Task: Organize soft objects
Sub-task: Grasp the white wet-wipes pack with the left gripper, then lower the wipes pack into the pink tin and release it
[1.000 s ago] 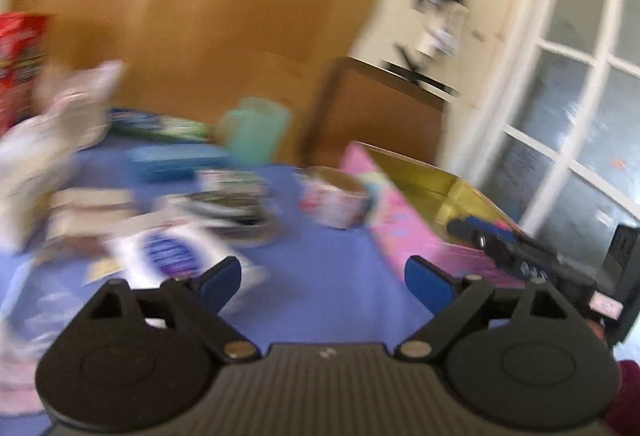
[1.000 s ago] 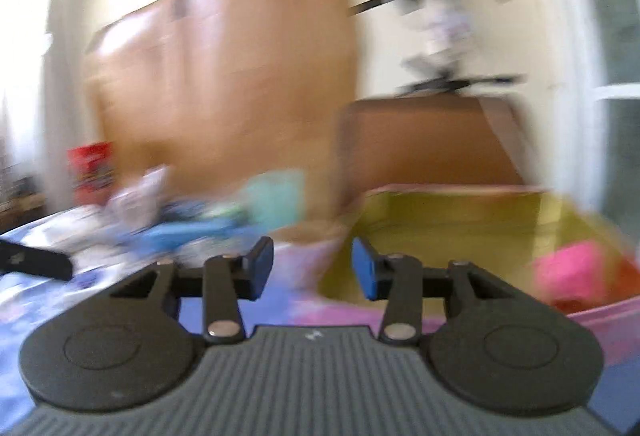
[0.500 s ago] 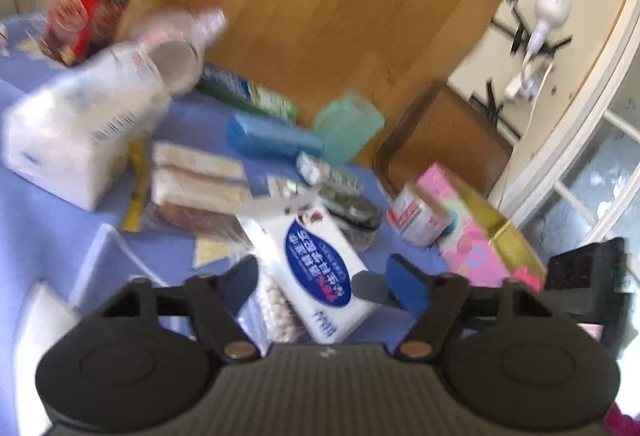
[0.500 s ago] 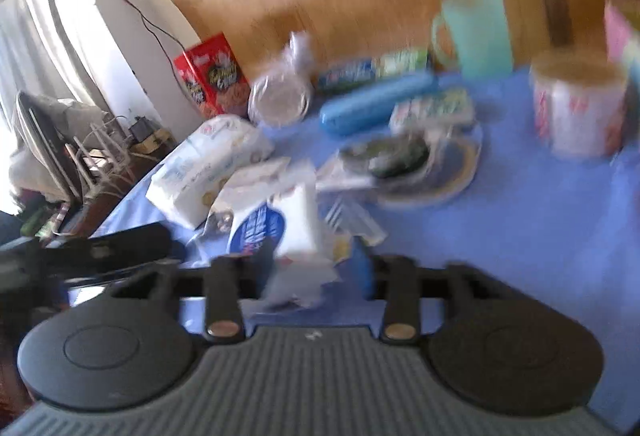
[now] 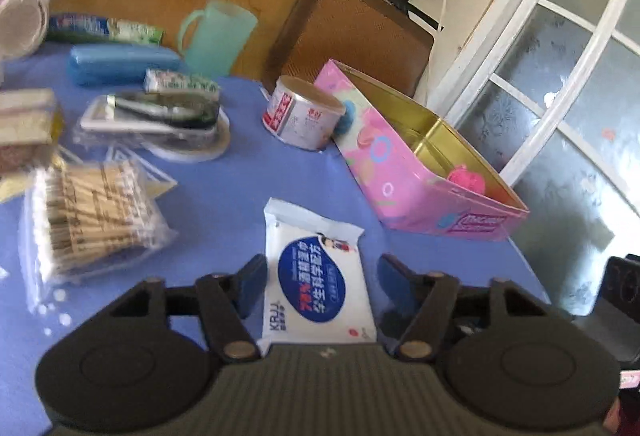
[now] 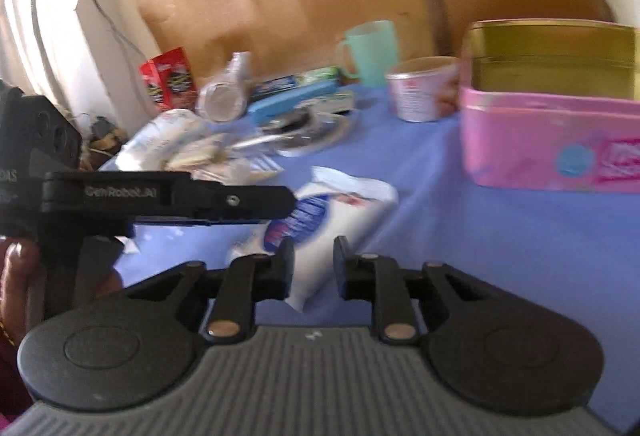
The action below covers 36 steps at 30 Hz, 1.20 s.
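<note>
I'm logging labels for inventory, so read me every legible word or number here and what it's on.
"GenRobot.AI": side of the left gripper.
"KRJJ" and "75%": white wipes pack; its Chinese lettering is too blurred.
Pink tin, round can, red box: print unreadable.

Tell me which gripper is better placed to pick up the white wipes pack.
Probably the left gripper: its open fingers straddle the wipes pack. The right gripper is narrower, over just one end.
</note>
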Motion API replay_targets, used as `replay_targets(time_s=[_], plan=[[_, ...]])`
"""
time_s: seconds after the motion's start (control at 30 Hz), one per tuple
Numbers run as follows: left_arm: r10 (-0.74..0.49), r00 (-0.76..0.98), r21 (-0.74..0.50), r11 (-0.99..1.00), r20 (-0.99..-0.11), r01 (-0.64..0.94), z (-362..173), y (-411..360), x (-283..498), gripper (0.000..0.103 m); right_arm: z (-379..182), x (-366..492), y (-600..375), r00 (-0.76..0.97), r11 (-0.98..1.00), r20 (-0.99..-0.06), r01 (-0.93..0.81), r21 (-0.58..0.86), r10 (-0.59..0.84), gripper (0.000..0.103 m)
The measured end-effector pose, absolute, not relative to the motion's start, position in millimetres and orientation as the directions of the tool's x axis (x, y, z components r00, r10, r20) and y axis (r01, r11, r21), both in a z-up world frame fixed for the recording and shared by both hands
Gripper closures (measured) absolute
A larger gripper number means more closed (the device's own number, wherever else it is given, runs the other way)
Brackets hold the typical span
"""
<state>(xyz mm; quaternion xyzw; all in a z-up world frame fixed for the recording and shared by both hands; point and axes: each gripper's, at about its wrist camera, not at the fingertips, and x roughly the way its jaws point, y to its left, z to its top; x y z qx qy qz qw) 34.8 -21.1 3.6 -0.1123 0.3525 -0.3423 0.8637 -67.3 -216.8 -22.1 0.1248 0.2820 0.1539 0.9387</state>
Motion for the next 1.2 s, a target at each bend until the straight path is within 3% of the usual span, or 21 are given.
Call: replay_targets(time_s=[0.03,0.07,0.1,0.13,0.2,0.23,0.3,0.37,0.5,0.67,0.8,0.87,0.97,1.13,1.17,1.2], plan=[[-0.652,0.54,-0.414,0.757,-0.532,0.506,6,-20,33,0.015,-23,-70,-217,0.801,0.927,-0.483,-0.226,0.299,0.352,0.046],[-0.634,0.562,-0.396,0.772,-0.531,0.497,8,-18,32,0.012,-23,-72,-215,0.802,0.929,-0.48,-0.245,0.277,0.354,0.034],[-0.624,0.568,-0.386,0.78,-0.537,0.492,9,-17,31,0.012,-25,-72,-210,0.799,0.929,-0.48,-0.268,0.254,0.362,0.032],[-0.621,0.561,-0.385,0.782,-0.547,0.49,8,-17,32,0.016,-26,-72,-204,0.794,0.928,-0.481,-0.296,0.226,0.371,0.031],[-0.63,0.519,-0.407,0.773,-0.577,0.487,3,-20,37,0.038,-31,-68,-188,0.79,0.929,-0.491,-0.337,0.154,0.368,0.031],[-0.64,0.486,-0.421,0.764,-0.596,0.489,-1,-21,39,0.057,-34,-65,-183,0.79,0.933,-0.503,-0.342,0.112,0.35,0.031],[-0.63,0.488,-0.395,0.769,-0.604,0.504,-5,-28,34,0.065,-40,-56,-168,0.796,0.937,-0.514,-0.346,0.047,0.32,0.038],[-0.605,0.512,-0.366,0.788,-0.61,0.495,2,-34,30,0.065,-38,-52,-165,0.816,0.945,-0.499,-0.325,0.024,0.293,0.044],[-0.659,0.541,-0.371,0.747,-0.522,0.552,40,-49,30,0.065,-15,-63,-186,0.898,0.962,-0.357,-0.272,0.012,0.258,0.046],[-0.72,0.543,-0.295,0.682,-0.433,0.669,79,-114,40,0.065,11,-64,-230,0.971,0.993,-0.219,-0.107,-0.053,0.093,0.047],[-0.754,0.497,-0.293,0.637,-0.429,0.713,80,-173,60,0.065,14,-55,-278,0.976,1.0,-0.217,0.006,-0.018,-0.01,0.047],[-0.756,0.49,-0.273,0.628,-0.434,0.729,75,-199,68,0.057,13,-50,-295,0.972,0.998,-0.226,0.064,-0.019,-0.067,0.047],[-0.738,0.484,-0.25,0.638,-0.47,0.729,62,-226,76,0.055,3,-32,-314,0.939,0.983,-0.292,0.172,-0.062,-0.182,0.04],[-0.771,0.491,-0.306,0.621,-0.406,0.722,61,-171,55,0.055,3,-50,-333,0.952,0.972,-0.245,0.214,0.097,-0.185,0.041],[-0.775,0.496,-0.309,0.619,-0.392,0.722,62,-155,49,0.054,4,-54,-332,0.958,0.971,-0.226,0.208,0.115,-0.178,0.044],[-0.771,0.509,-0.302,0.625,-0.383,0.719,61,-137,42,0.054,6,-57,-329,0.964,0.973,-0.209,0.193,0.13,-0.163,0.055]])
